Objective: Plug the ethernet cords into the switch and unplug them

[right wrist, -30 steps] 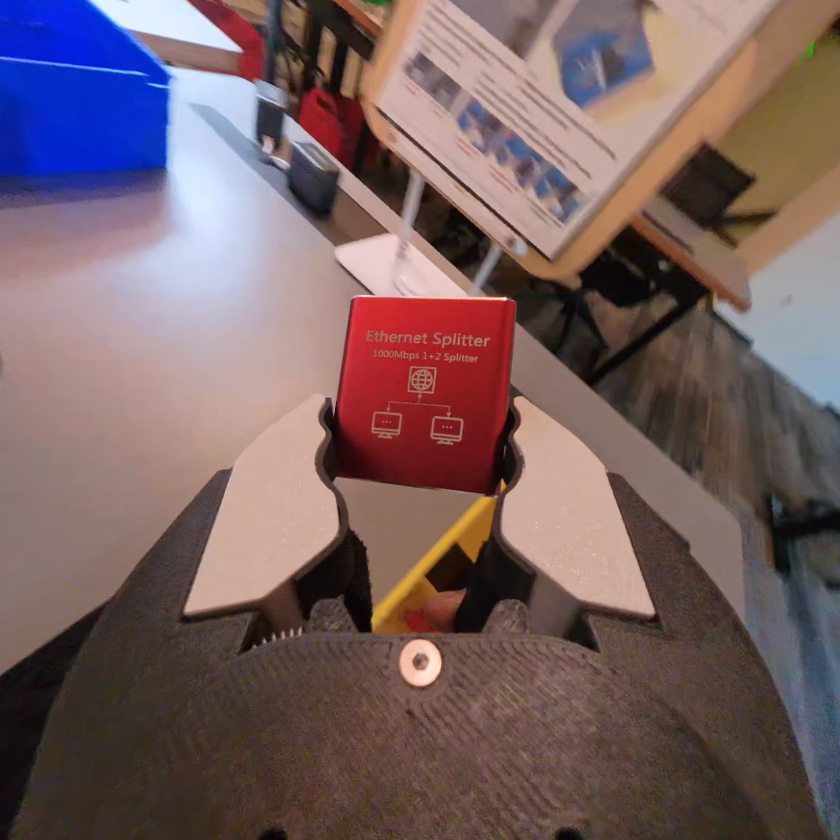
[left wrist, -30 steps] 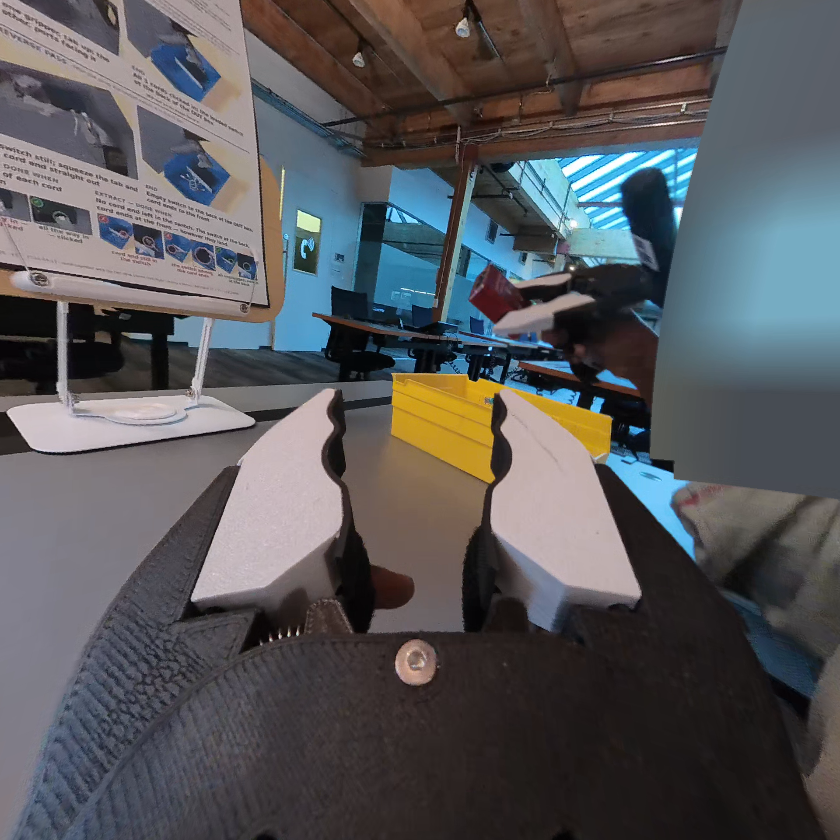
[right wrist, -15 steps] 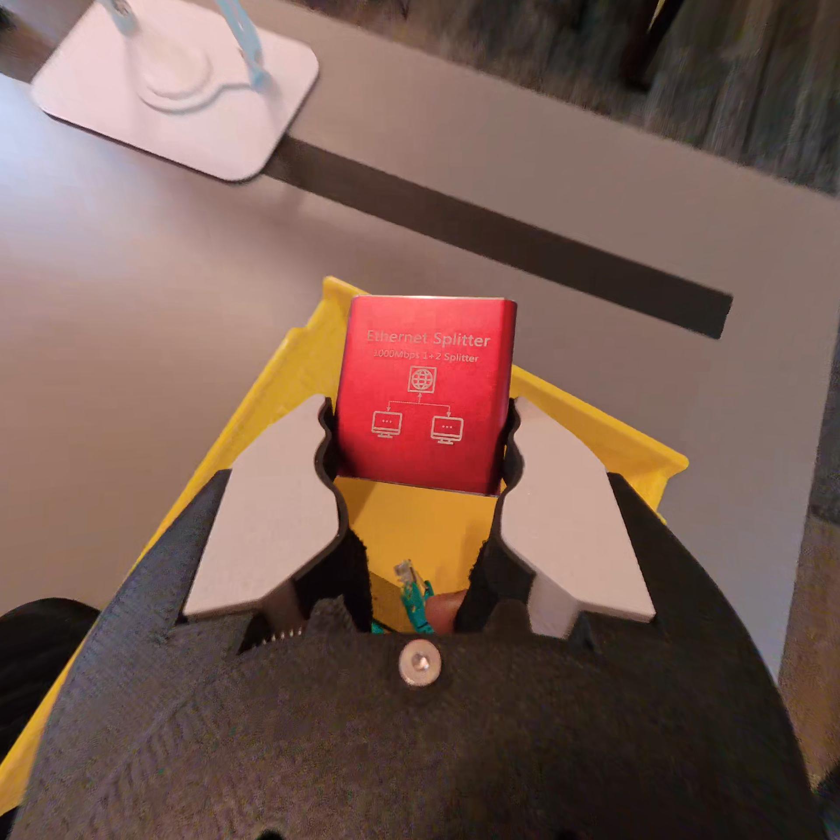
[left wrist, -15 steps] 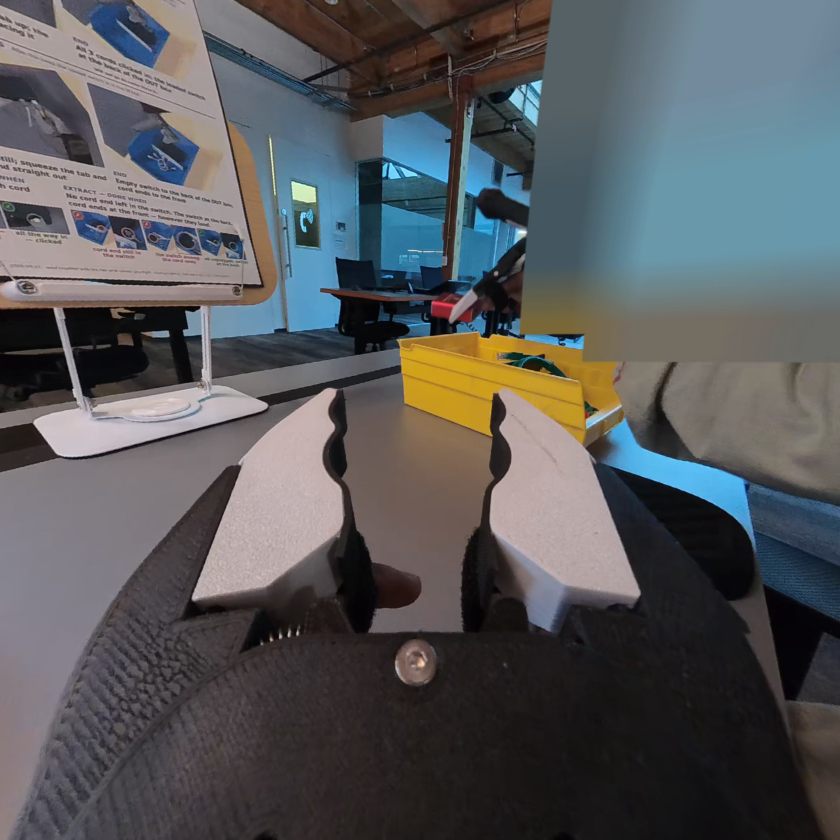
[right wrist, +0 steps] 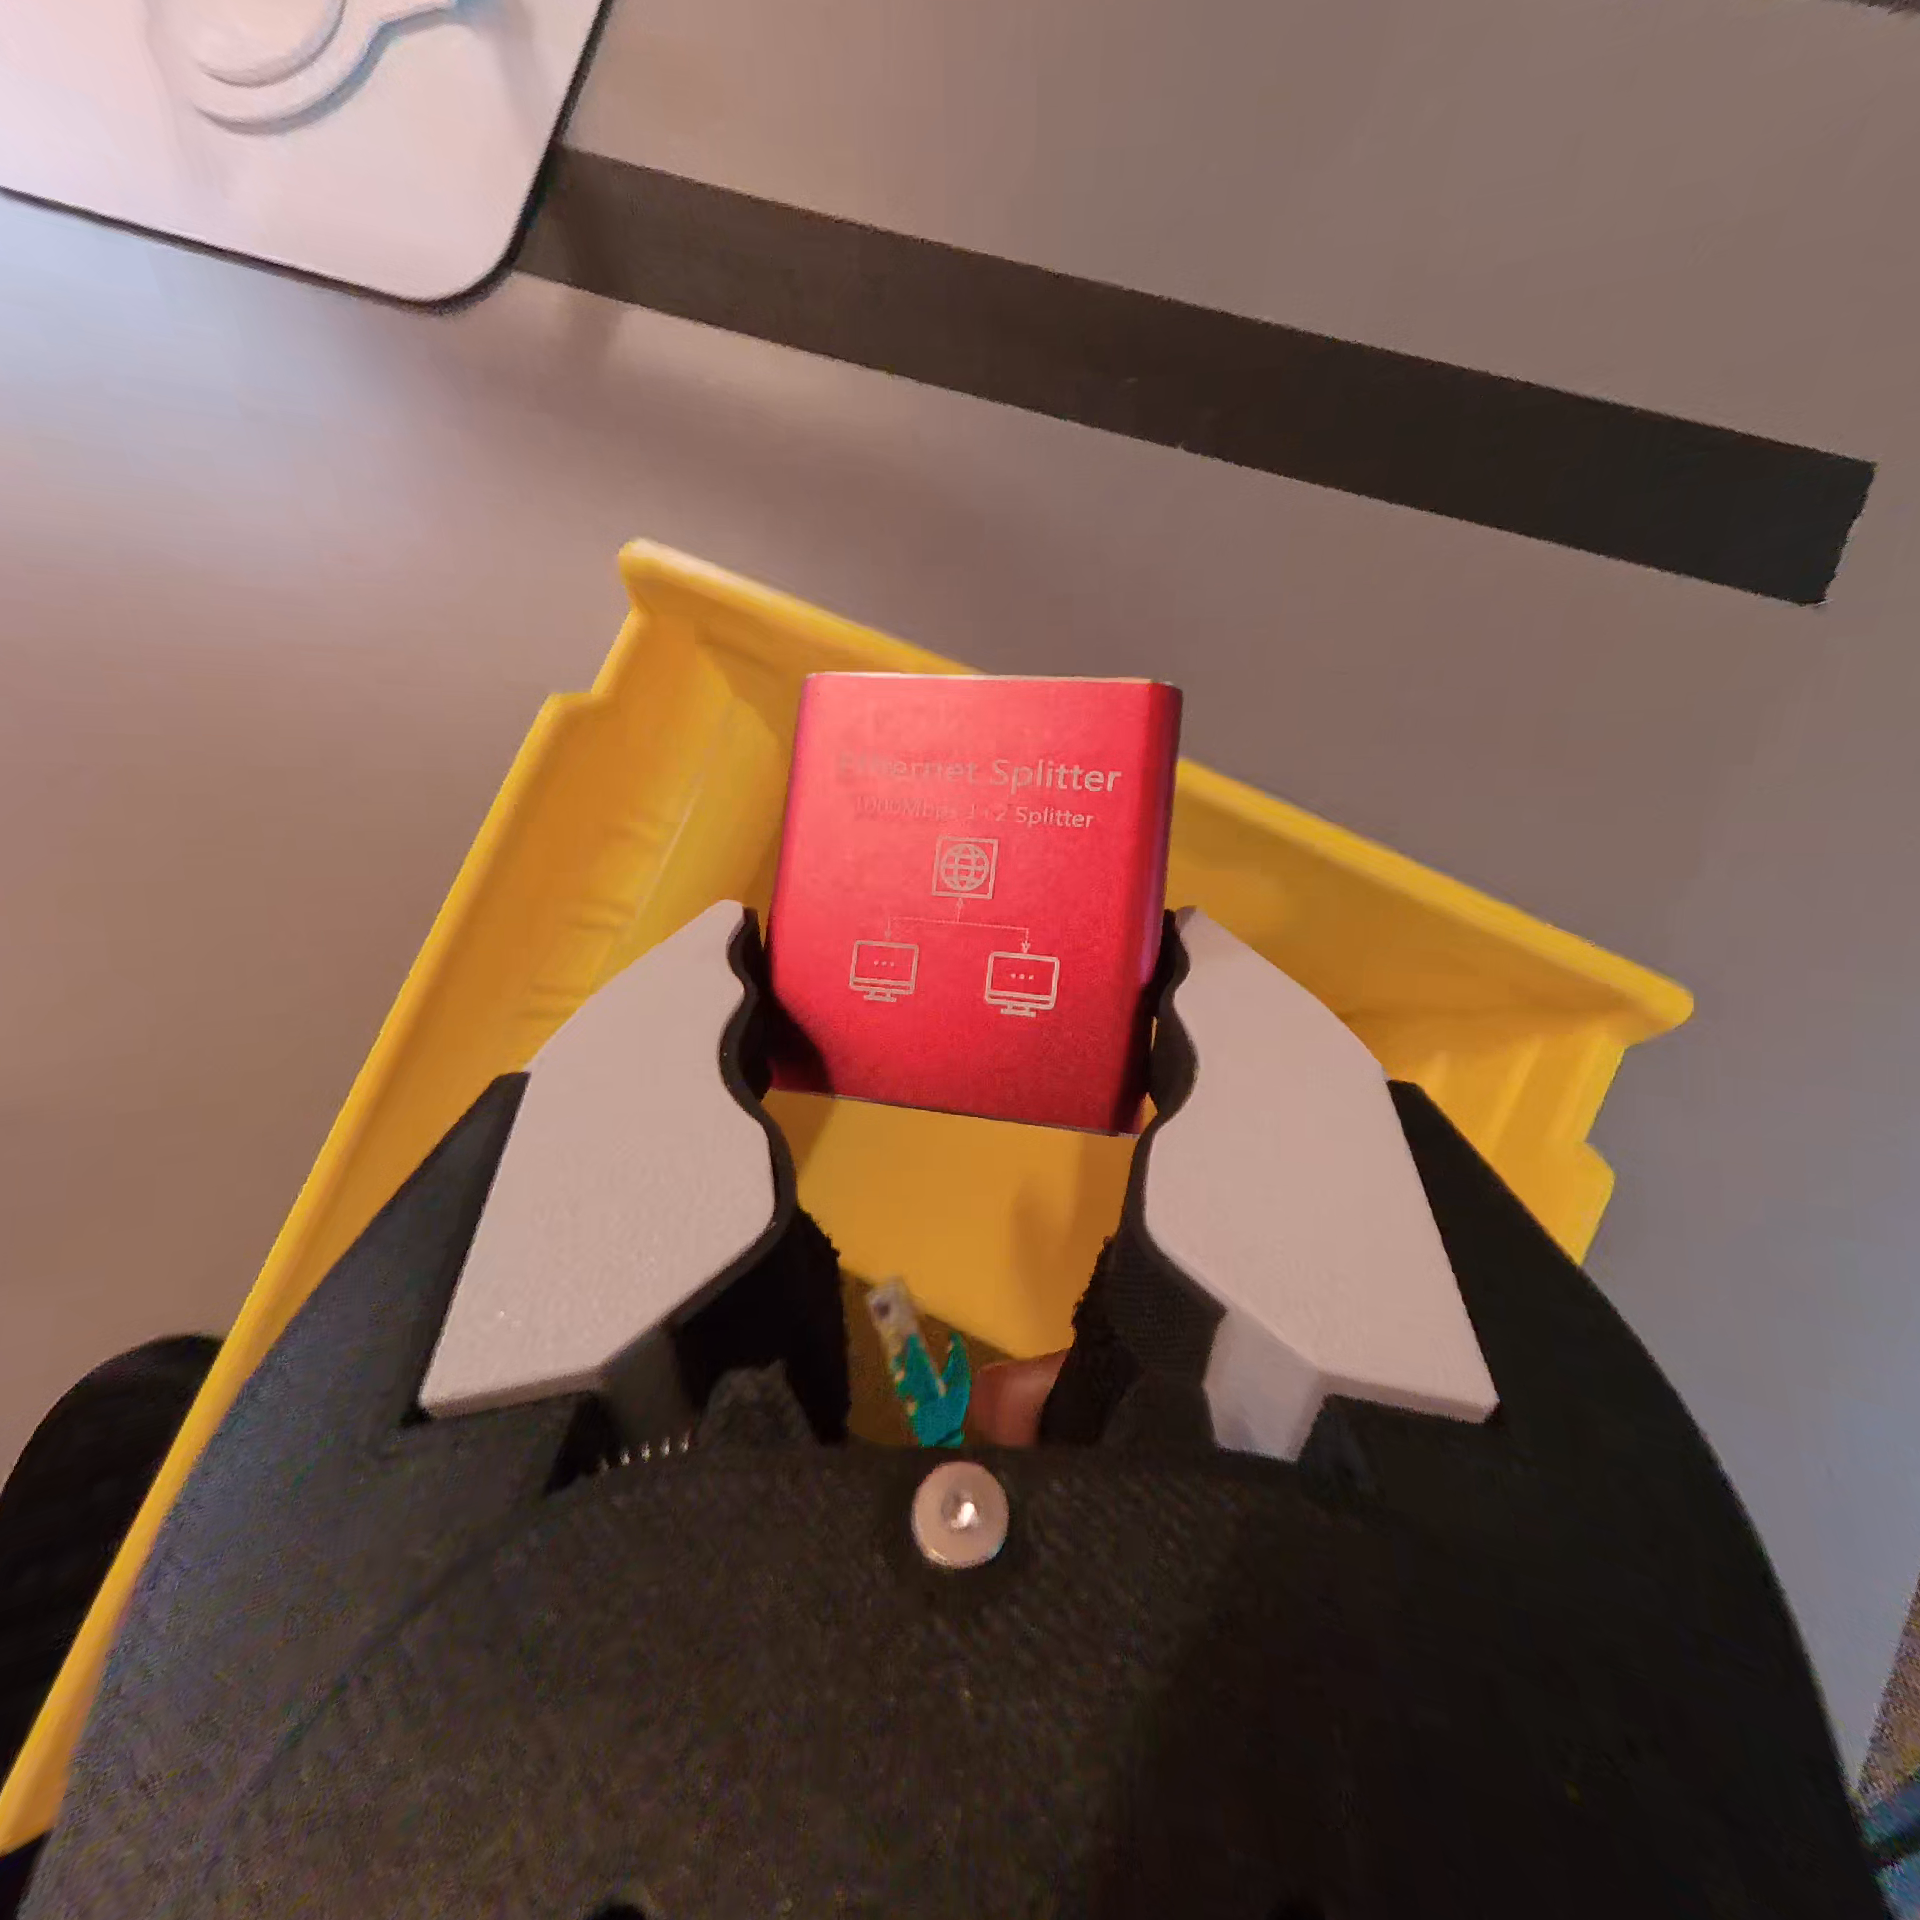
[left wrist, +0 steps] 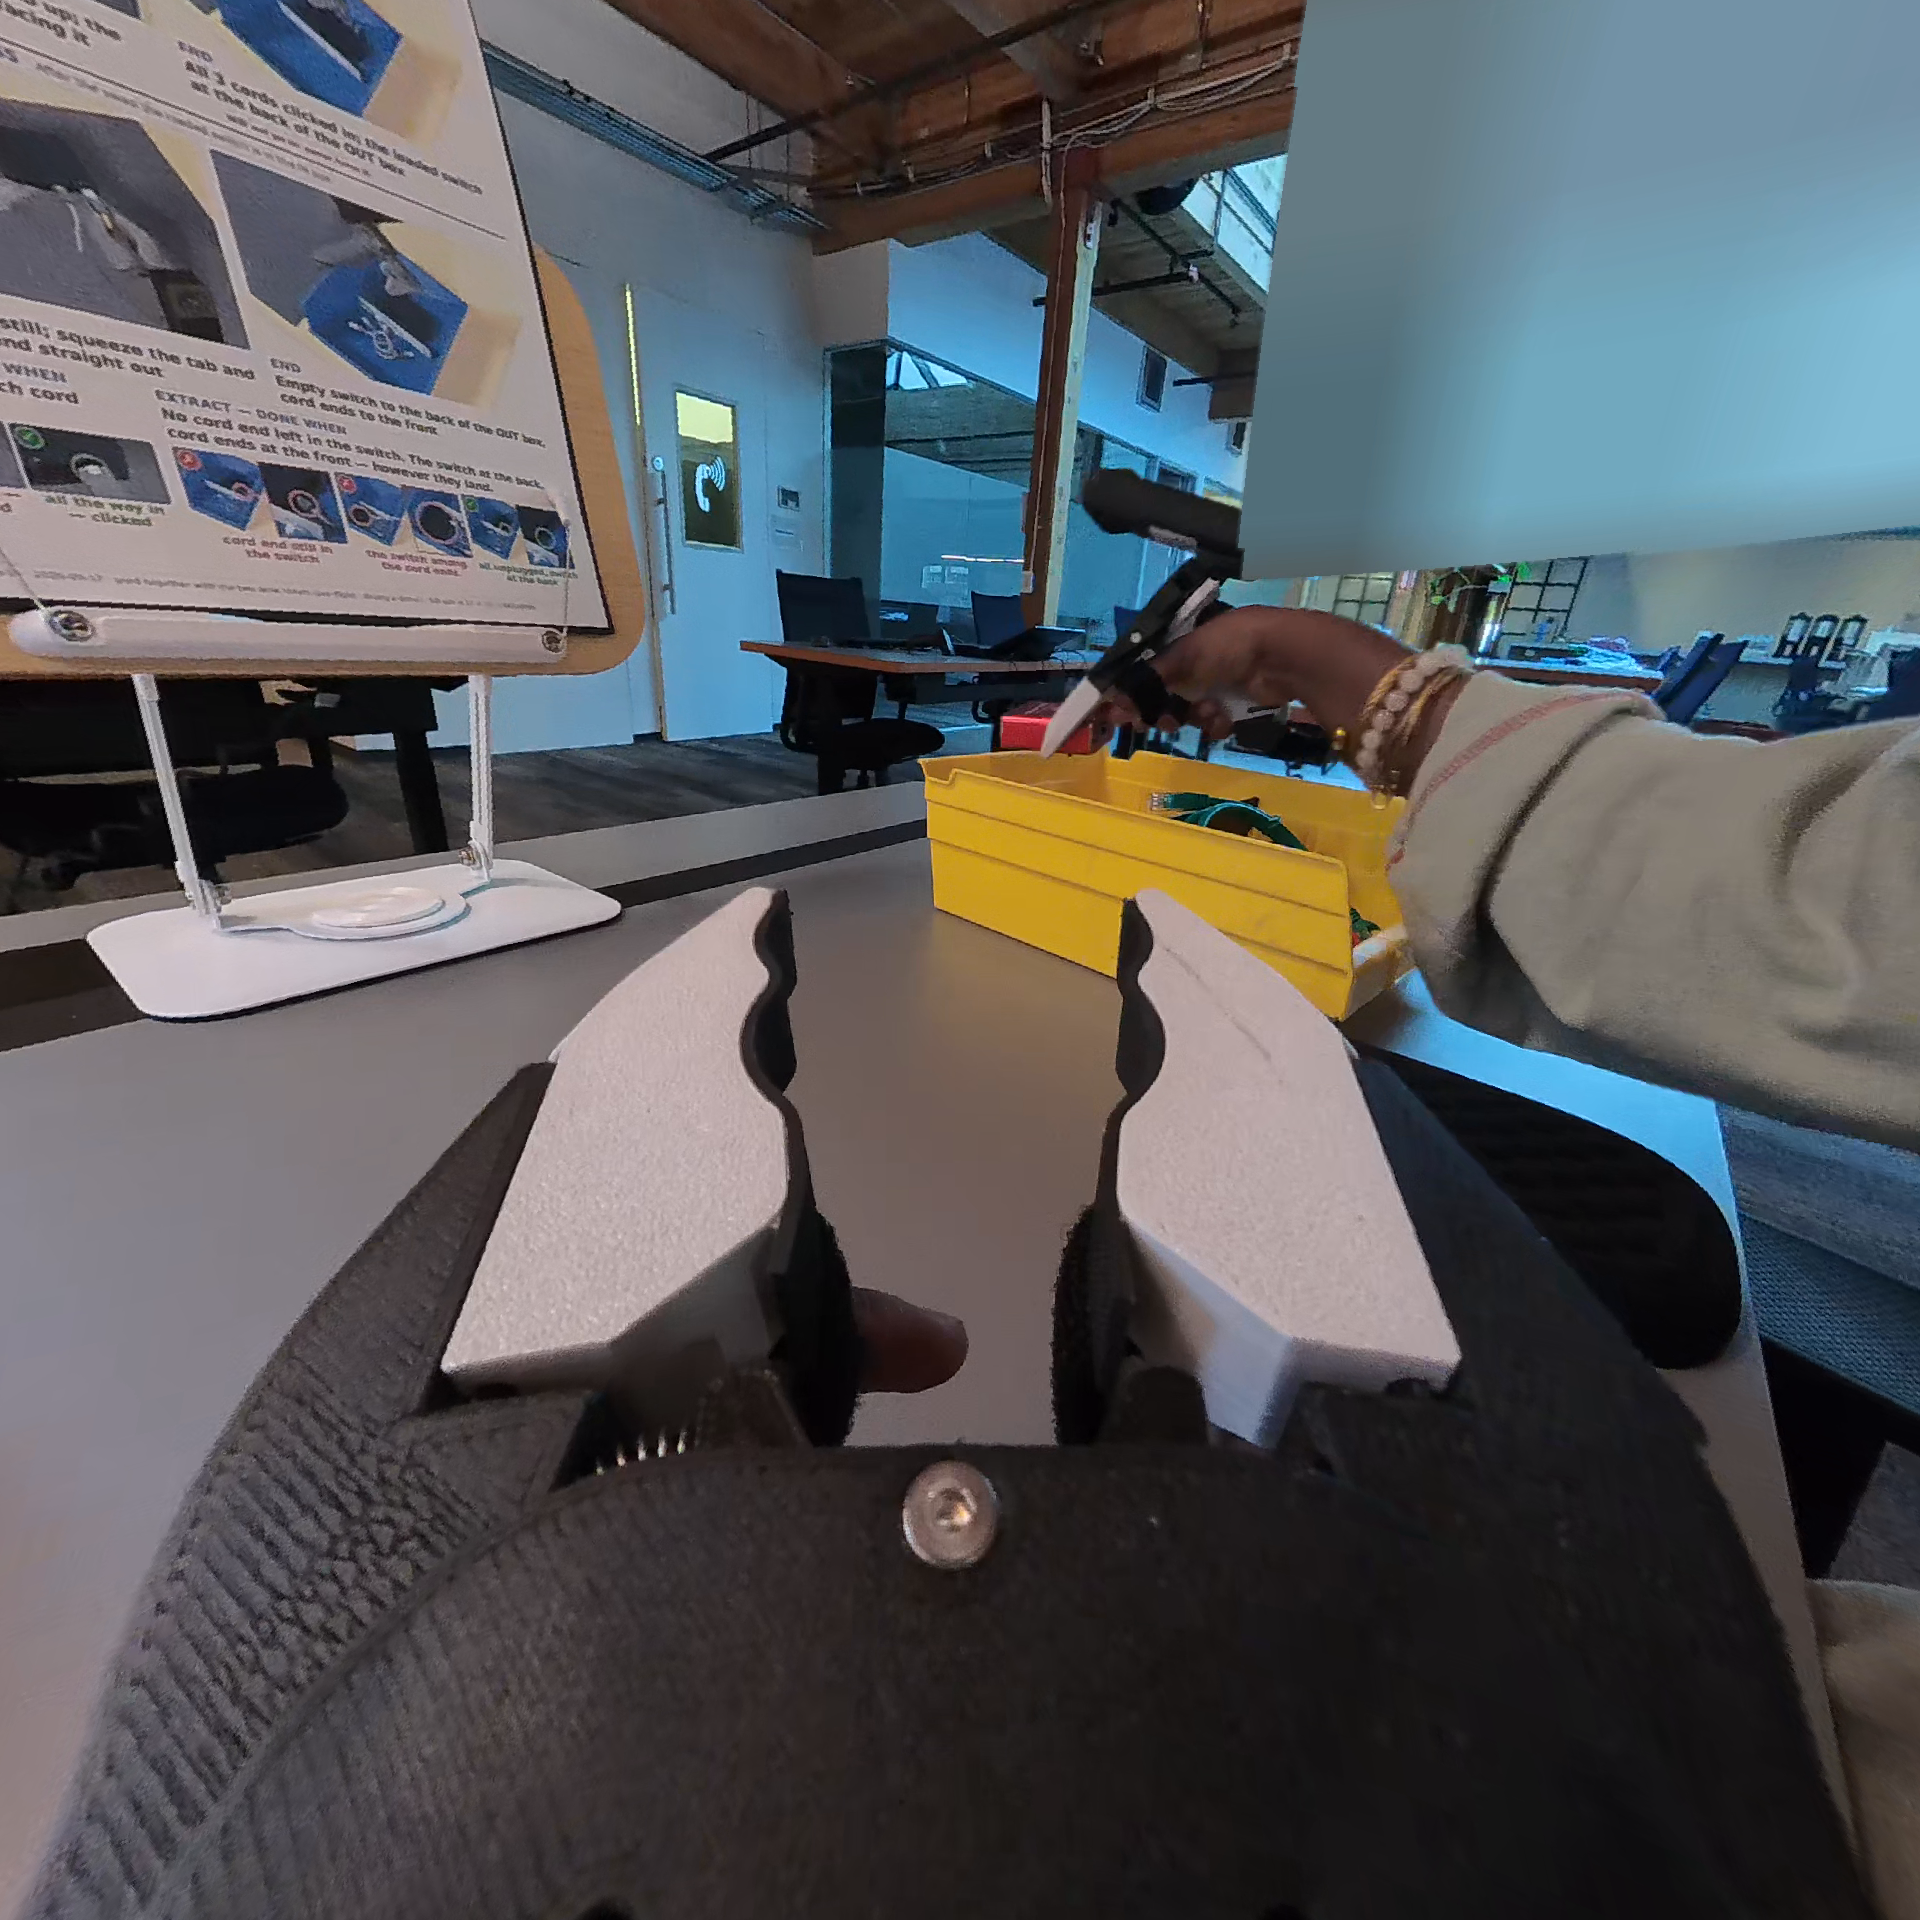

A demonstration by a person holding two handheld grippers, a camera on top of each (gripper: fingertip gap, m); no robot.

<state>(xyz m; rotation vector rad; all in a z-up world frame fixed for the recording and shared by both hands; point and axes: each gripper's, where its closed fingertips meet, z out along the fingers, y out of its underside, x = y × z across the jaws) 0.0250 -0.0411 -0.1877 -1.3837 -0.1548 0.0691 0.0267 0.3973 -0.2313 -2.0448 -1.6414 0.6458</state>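
Observation:
My right gripper [right wrist: 961, 925] is shut on a small red switch box [right wrist: 971, 894] and holds it over the far end of a yellow bin [right wrist: 499, 883]. A green ethernet cord [right wrist: 925, 1382] with a clear plug lies in the bin below the switch. In the left wrist view the right gripper [left wrist: 1081, 717] tilts down over the yellow bin [left wrist: 1122, 883], with the red switch [left wrist: 1044, 727] at its tips and green cords [left wrist: 1231, 816] inside the bin. My left gripper [left wrist: 951, 935] is open and empty, low over the grey table [left wrist: 260, 1143], left of the bin.
A white stand [left wrist: 343, 925] holds an instruction board [left wrist: 270, 343] at the table's back left; its base shows in the right wrist view [right wrist: 291, 135]. A dark strip [right wrist: 1195, 384] runs across the table behind the bin. A person's sleeve [left wrist: 1662, 894] reaches in from the right. My hands' fingertips stand some 45 cm from each other.
My right gripper has swung down from facing the board to over the yellow bin, lowering the red switch toward its far end. My left gripper stays open, its view turned slightly right.

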